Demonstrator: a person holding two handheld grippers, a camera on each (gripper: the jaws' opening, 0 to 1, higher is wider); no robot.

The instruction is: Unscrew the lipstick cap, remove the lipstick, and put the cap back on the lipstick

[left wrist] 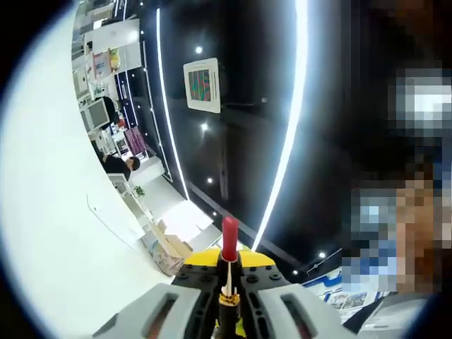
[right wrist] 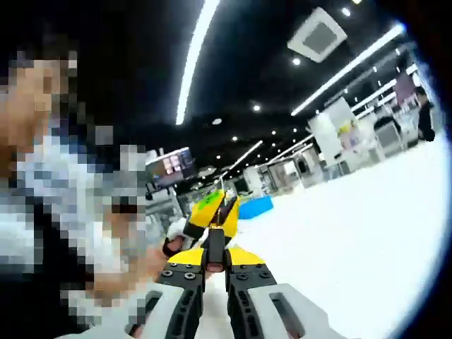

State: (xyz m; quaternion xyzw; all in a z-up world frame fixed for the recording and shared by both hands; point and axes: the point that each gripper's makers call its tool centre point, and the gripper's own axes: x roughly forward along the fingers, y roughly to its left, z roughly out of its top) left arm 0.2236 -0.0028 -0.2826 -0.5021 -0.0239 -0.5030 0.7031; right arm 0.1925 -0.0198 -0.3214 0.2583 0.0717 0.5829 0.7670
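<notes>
Between the grey jaws of my left gripper (left wrist: 227, 282) stands the red lipstick bullet on its black-and-gold tube (left wrist: 229, 248), upright with its tip past the jaw ends; the jaws are closed tight on the tube, and I can read no writing on it. In my right gripper view, my right gripper (right wrist: 215, 265) is clamped almost fully on a slim black lipstick cap (right wrist: 214, 247), and just beyond it is the yellow-and-black front of the other gripper (right wrist: 210, 212), held in a hand. Around are a black ceiling with long white light strips (left wrist: 293, 120), a square ceiling vent (right wrist: 318, 34), a white table surface (right wrist: 367, 233), and a person in dark clothing (left wrist: 116, 164) well off at distant desks.
</notes>
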